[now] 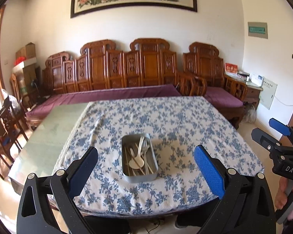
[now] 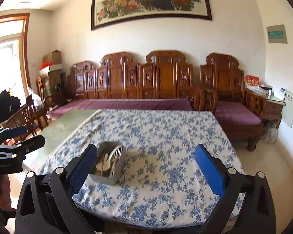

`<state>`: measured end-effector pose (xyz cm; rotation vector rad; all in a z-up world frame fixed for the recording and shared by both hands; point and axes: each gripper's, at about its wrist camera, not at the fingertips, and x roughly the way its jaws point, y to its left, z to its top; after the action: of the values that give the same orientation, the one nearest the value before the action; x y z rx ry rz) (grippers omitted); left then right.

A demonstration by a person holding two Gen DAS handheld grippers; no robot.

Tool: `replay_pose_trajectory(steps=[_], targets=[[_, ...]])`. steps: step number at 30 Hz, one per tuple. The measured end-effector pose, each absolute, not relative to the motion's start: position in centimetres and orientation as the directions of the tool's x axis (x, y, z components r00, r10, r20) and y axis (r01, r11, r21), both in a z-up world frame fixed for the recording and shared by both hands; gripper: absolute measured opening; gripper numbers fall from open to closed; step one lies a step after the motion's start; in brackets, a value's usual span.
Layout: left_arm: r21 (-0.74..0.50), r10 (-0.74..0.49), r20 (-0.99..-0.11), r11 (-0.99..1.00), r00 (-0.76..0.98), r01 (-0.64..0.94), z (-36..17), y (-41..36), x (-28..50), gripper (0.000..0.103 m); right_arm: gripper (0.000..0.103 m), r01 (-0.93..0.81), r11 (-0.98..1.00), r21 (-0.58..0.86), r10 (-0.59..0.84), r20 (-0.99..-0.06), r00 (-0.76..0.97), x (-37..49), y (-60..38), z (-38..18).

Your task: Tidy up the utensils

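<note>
Left gripper [image 1: 146,162]: jaws spread wide, nothing between them, held above and short of the metal tin [image 1: 139,157]; the tin stands on the floral tablecloth [image 1: 185,120], holding a fork [image 1: 144,146], white spoon [image 1: 137,160] and chopsticks [image 1: 127,159] in a loose heap; right gripper [image 2: 146,164], to the tin's right: likewise wide and empty. Risk, as judged: utensils overhanging the tin's rim may tip out if it is knocked.
</note>
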<state>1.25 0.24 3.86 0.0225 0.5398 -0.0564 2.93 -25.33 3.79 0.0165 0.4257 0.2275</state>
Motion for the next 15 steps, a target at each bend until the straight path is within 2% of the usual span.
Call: replay_pose_trajectory(steps=[5,15], targets=[[0.014,-0.033,-0.484,0.999,0.875,0.046,5.9,0.0,-0.3,0.095,0.1,-0.205,0.977,0.06,0.213,-0.353,0.911,1.2,-25.8,5.9],[0.014,-0.019,-0.458,1.0,0.889,0.028,6.7,0.2,-1.7,0.095,0.1,-0.194,0.979,0.056,0.202,-0.332,0.921,0.3,-26.0,6.6]])
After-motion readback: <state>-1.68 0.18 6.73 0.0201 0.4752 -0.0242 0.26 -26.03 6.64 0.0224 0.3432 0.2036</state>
